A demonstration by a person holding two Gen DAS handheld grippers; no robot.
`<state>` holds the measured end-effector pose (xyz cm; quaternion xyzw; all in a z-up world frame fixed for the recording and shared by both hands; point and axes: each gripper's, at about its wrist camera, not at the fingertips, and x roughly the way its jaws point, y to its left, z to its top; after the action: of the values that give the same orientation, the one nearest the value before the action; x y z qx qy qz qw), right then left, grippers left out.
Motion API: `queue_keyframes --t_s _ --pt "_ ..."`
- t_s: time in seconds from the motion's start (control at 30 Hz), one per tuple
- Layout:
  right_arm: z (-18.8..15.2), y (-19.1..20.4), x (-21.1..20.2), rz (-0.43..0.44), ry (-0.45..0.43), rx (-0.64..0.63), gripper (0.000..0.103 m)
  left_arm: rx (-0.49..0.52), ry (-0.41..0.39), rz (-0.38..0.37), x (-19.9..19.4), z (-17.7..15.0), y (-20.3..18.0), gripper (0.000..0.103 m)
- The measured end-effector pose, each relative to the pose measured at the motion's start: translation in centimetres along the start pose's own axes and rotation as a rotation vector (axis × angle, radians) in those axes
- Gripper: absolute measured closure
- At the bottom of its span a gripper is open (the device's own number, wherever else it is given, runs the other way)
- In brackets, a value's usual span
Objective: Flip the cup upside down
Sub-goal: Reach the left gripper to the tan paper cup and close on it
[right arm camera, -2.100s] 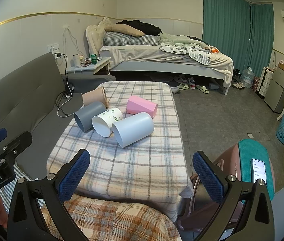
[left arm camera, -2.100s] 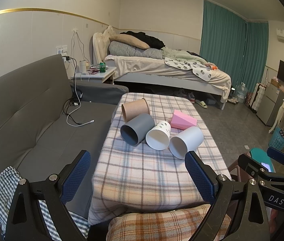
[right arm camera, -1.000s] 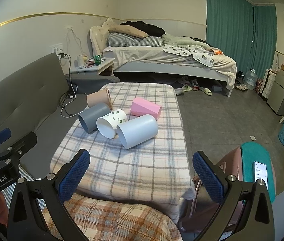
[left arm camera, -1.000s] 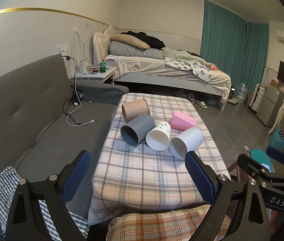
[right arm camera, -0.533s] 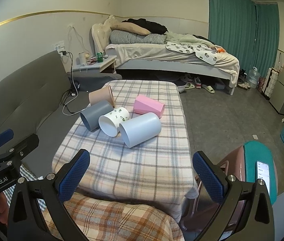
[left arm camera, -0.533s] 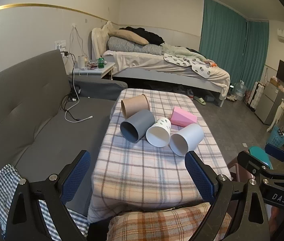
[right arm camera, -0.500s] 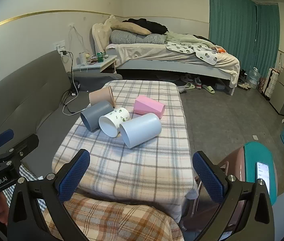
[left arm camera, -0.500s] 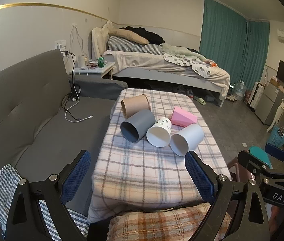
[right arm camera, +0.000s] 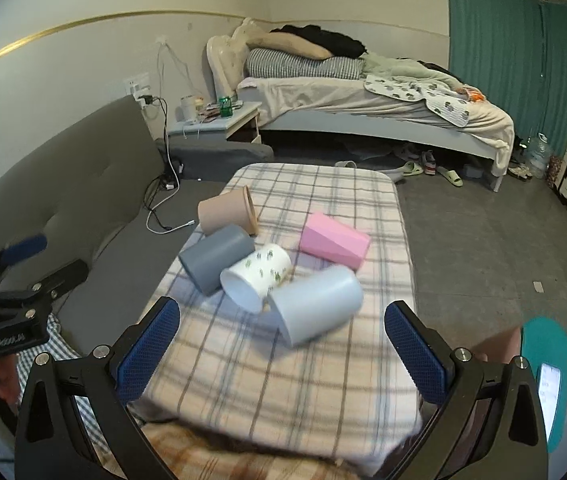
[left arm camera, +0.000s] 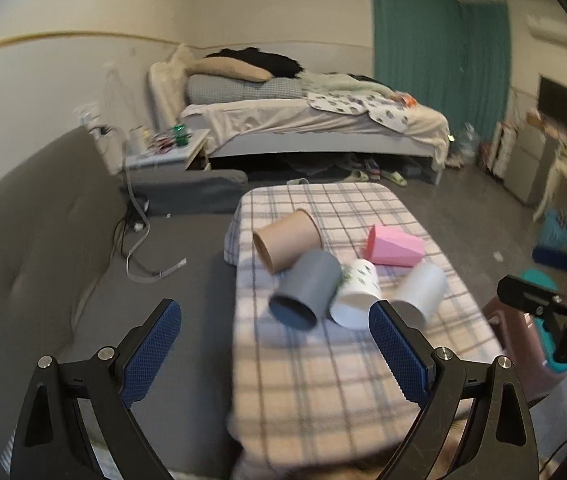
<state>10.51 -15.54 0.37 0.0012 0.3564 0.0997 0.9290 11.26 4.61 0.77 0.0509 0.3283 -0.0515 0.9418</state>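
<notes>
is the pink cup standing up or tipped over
Tipped over. The pink cup lies on its side on the plaid tablecloth, long faceted wall flat against it, apart from the other four cups.

Plaid tablecloth (right arm camera: 323, 368); white cup (right arm camera: 257, 274), seemingly green-sprigged.

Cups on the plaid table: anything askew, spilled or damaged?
All five lie on their sides on the plaid table; none stands. The tan cup, grey cup, white leaf-print cup and pale blue cup crowd together in a row, the pink cup slightly apart. No spill or damage visible.
</notes>
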Motion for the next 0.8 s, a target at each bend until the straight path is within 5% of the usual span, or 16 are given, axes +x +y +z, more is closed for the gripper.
queue_keyframes --t_s 0.37,0.8 --pt "6.2 -2.0 11.1 0.008 0.061 0.028 0.0 0.328 0.055 -0.082 14.9 5.0 0.2 0.005" --pt "7.2 -5.4 18.8 0.037 0.115 0.081 0.0 0.505 0.227 -0.301 26.7 6.3 0.0 0.005"
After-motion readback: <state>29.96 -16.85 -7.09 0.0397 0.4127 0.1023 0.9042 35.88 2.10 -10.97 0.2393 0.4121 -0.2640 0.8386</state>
